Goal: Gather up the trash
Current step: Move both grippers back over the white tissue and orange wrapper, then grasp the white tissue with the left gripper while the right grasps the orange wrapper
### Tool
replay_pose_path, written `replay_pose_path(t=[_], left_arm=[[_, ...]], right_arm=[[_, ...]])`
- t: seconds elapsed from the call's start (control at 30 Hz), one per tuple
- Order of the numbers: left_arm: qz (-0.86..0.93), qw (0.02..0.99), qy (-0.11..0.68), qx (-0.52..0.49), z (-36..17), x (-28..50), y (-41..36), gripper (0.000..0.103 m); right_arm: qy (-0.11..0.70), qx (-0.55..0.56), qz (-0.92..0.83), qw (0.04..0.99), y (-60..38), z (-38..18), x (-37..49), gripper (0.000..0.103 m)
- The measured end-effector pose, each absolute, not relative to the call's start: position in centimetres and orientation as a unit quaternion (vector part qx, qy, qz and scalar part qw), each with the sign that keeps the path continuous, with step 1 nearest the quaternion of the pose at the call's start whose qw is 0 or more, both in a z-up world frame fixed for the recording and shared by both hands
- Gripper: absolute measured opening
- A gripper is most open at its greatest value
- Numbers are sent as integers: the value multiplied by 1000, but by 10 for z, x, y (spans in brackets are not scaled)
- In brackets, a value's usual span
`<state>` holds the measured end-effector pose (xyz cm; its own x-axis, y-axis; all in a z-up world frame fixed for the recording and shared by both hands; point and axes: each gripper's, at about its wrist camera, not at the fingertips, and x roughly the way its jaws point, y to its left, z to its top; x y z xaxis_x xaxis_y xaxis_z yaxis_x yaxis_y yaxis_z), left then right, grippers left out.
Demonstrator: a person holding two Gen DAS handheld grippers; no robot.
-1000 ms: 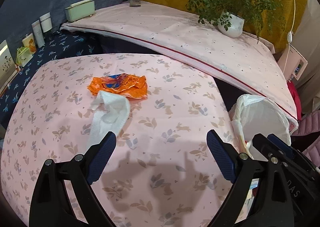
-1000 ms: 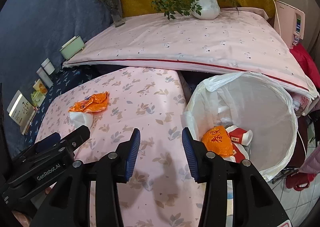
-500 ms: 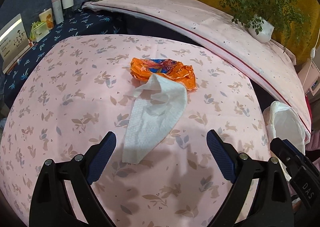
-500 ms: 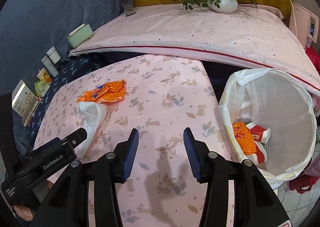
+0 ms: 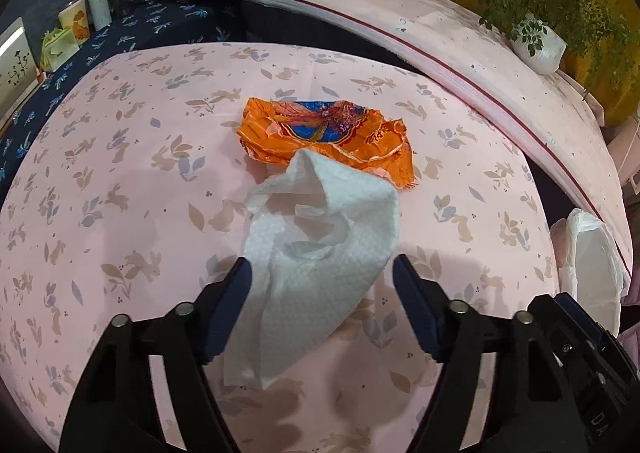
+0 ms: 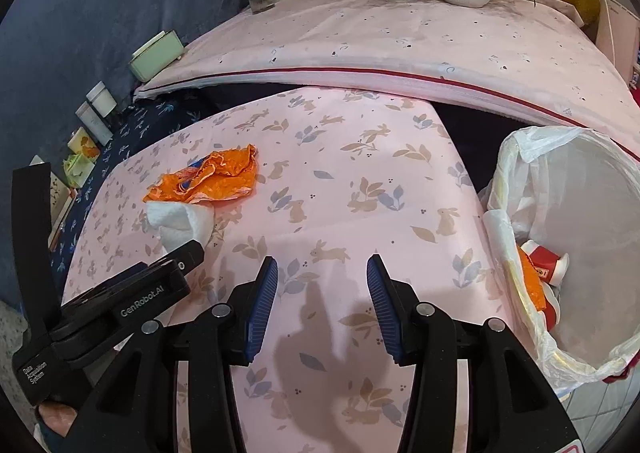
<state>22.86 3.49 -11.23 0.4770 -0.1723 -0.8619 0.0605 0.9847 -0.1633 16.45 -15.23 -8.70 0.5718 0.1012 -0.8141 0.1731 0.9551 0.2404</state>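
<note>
Left tool (image 5: 322,277), wide open and empty, straddles the crumpled paper towel (image 5: 320,249) at frame centre: closing comes next. Right tool (image 6: 322,285) gapes empty.

Embossed paper towel (image 5: 320,253), glossy crinkled wrapper (image 5: 328,133)

Left tool (image 5: 322,285) straddles white tissue (image 5: 316,253) (jaws apart).
</note>
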Motion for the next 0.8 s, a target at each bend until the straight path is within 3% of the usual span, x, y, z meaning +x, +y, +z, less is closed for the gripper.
replay_pose_path(t=[0.2,0.33,0.7,0.8], left_arm=[[-78,851,515,-72,-119,227,50,12],[-78,850,511,-98,-112,221,71,7],[-57,854,503,-120,-98,214,123,7],[-53,851,508,-124,-103,214,131,7]], right_arm=[[469,141,-9,872,-138,-93,179,46],[471,138,4,871,-126,-94,191,46],[479,156,49,862,-81,-91,237,46],[483,171,60,857,-65,-92,252,52]])
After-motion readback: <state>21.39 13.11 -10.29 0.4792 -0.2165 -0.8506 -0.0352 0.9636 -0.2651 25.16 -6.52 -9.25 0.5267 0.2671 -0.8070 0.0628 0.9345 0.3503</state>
